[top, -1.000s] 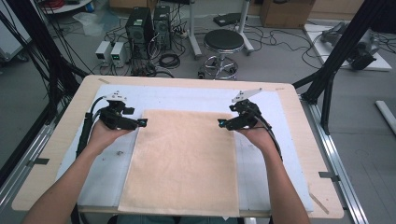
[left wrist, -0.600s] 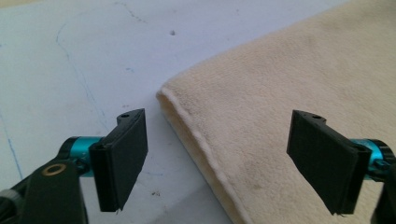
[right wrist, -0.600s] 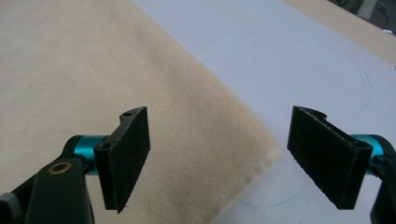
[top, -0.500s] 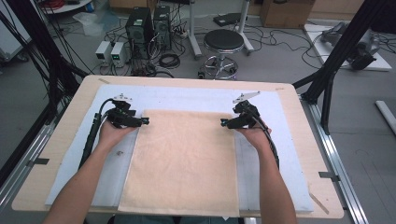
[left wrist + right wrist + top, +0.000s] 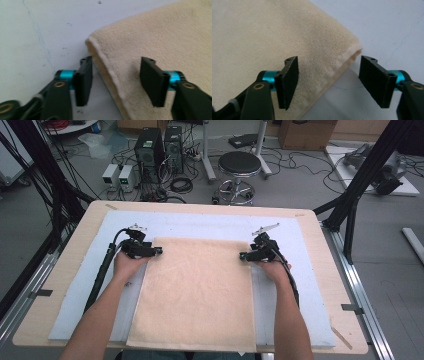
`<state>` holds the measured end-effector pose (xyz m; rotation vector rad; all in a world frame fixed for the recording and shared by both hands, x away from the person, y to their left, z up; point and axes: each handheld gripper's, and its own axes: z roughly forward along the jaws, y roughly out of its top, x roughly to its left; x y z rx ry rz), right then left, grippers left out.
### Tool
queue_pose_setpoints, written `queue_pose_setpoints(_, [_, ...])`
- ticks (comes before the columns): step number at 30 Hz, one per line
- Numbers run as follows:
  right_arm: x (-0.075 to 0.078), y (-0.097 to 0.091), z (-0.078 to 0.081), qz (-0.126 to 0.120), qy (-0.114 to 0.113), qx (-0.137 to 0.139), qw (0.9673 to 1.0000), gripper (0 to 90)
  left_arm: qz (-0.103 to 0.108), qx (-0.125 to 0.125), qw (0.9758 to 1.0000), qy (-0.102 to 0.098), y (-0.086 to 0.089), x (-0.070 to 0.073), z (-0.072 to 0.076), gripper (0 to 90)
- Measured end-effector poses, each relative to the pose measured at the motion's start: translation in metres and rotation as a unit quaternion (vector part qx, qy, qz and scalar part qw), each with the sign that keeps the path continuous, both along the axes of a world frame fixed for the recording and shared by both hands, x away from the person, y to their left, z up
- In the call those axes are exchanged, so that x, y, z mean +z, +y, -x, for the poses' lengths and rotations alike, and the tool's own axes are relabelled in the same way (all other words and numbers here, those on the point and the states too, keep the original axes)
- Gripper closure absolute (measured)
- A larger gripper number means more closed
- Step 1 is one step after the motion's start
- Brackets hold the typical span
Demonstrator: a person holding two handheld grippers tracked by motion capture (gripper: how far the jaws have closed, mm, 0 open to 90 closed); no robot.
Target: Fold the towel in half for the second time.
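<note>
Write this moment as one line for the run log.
left gripper: closing, astride towel far-left corner | right gripper: closing, astride far-right corner | towel: flat, not pinched

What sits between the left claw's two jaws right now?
The towel's folded side edge near its far corner, the jaws straddling it and just closing, pads not yet pressing. The left gripper view shows this.

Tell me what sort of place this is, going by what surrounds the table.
Probably a lab or workshop set up for recording. Behind the wooden table stand computer towers amid loose cables on the floor, a round stool and black frame struts. A beige towel lies on the table.
</note>
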<state>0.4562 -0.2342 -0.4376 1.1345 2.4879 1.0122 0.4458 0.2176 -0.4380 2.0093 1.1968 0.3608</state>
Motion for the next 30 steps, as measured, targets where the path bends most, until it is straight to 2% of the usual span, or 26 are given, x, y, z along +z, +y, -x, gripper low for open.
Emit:
queue_pose_setpoints(5, [0.002,0.001,0.001,-0.008,0.008,0.021,0.9997,53.5,0.002,0.006,1.0000,0.002,-0.002,0.000,0.001,58.8])
queue_pose_setpoints(6, [0.002,0.002,0.001,-0.013,0.015,0.020,0.9996,55.7,0.012,0.006,0.9999,0.008,-0.001,0.000,0.000,62.4])
queue_pose_setpoints(7, [0.002,0.002,0.001,-0.019,0.022,0.016,0.9995,58.8,0.024,-0.003,0.9996,0.017,0.000,0.000,0.000,69.7])
queue_pose_setpoints(8, [0.003,0.001,0.001,-0.028,0.032,0.010,0.9990,65.6,0.030,-0.010,0.9993,0.021,-0.002,-0.001,0.000,78.2])
queue_pose_setpoints(9, [0.003,0.000,-0.001,-0.046,0.051,0.020,0.9974,79.0,0.027,-0.008,0.9994,0.018,-0.003,-0.001,0.001,81.0])
queue_pose_setpoints(10, [0.003,0.002,-0.001,-0.049,0.062,0.027,0.9965,80.1,0.025,-0.010,0.9995,0.018,-0.003,0.000,0.001,82.1])
queue_pose_setpoints(14, [0.006,0.008,0.000,-0.039,0.060,0.028,0.9971,82.4,0.031,-0.007,0.9992,0.024,-0.001,0.001,0.001,83.4])
queue_pose_setpoints(21, [0.020,0.010,0.000,-0.045,0.037,0.040,0.9975,83.1,0.029,-0.002,0.9995,0.008,0.005,0.012,0.001,83.9])
queue_pose_setpoints(23, [0.027,0.012,-0.002,-0.047,0.029,0.040,0.9977,83.3,0.028,0.001,0.9996,0.001,0.008,0.018,0.000,83.9])
queue_pose_setpoints(25, [0.035,0.017,-0.005,-0.039,0.024,0.041,0.9981,83.3,0.026,0.009,0.9996,-0.005,0.009,0.025,-0.003,83.9])
queue_pose_setpoints(26, [0.040,0.019,-0.006,-0.038,0.017,0.043,0.9982,83.5,0.022,0.010,0.9997,-0.010,0.010,0.030,-0.004,83.9])
queue_pose_setpoints(27, [0.044,0.020,-0.007,-0.044,-0.001,0.042,0.9981,83.6,0.022,0.010,0.9996,-0.016,0.011,0.035,-0.006,83.9])
queue_pose_setpoints(28, [0.049,0.020,-0.009,-0.051,0.000,0.036,0.9980,83.5,0.026,0.012,0.9993,-0.022,0.013,0.041,-0.008,83.9])
queue_pose_setpoints(30, [0.059,0.021,-0.012,-0.042,-0.011,0.038,0.9983,83.5,0.032,0.012,0.9988,-0.035,0.015,0.054,-0.011,83.8])
